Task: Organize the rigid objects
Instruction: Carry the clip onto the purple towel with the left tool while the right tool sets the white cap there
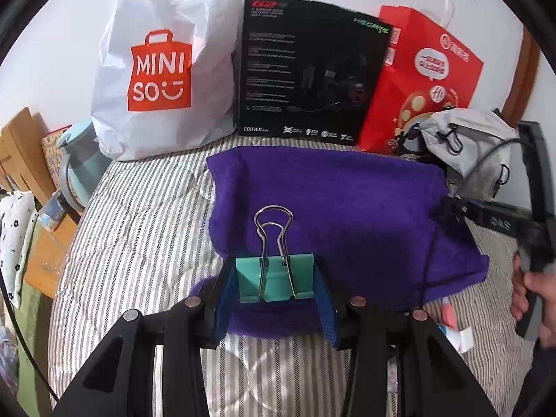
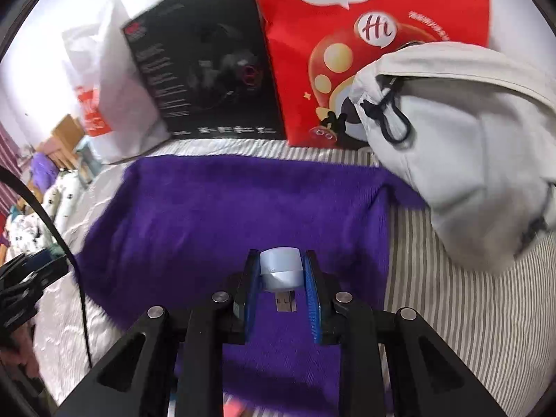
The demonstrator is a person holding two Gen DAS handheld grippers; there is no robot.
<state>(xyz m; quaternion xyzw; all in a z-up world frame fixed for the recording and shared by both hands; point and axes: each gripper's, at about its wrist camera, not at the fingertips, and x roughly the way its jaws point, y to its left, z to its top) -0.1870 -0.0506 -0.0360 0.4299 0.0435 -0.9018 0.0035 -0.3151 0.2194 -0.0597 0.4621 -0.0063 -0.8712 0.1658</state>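
Observation:
A teal binder clip (image 1: 276,278) with silver wire handles is pinched between the blue pads of my left gripper (image 1: 276,283), handles pointing forward, held above a purple towel (image 1: 340,208) spread on the striped bed. My right gripper (image 2: 282,274) is shut on a small pale-blue USB plug light (image 2: 280,268); its metal connector (image 2: 286,301) points back toward the camera. It hovers over the near part of the purple towel (image 2: 226,215). In the left wrist view the right gripper's black body (image 1: 504,222) and a hand (image 1: 542,299) show at the right edge.
Against the wall stand a white Miniso bag (image 1: 156,69), a black Edifier box (image 1: 309,69) and a red paper bag (image 1: 427,76). A grey drawstring pouch (image 2: 458,160) lies right of the towel. A teal kettle (image 1: 80,160) and wooden furniture sit left of the bed.

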